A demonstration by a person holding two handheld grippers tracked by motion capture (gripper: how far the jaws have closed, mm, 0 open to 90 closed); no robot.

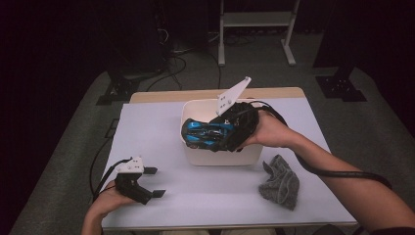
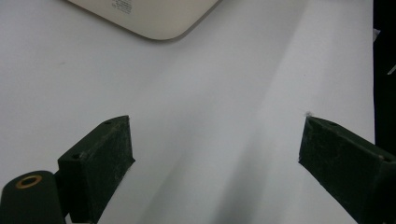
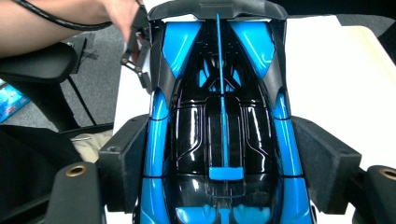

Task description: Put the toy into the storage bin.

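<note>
A blue and black toy car (image 1: 208, 133) hangs above the white tub (image 1: 220, 154), held by my right gripper (image 1: 230, 132). In the right gripper view the car (image 3: 219, 121) lies lengthwise between the two black pads (image 3: 126, 163), which press on both its sides. My left gripper (image 1: 150, 182) rests near the table's front left corner, jaws wide apart with nothing between them. In the left gripper view its pads (image 2: 100, 161) hover over bare white table (image 2: 210, 116), and a corner of the tub (image 2: 154, 23) sits beyond them.
A crumpled grey cloth (image 1: 280, 182) lies on the white table (image 1: 161, 147) to the right of the tub, near the front edge. The right gripper's cable (image 1: 337, 171) trails over the person's forearm. Dark floor and stands surround the table.
</note>
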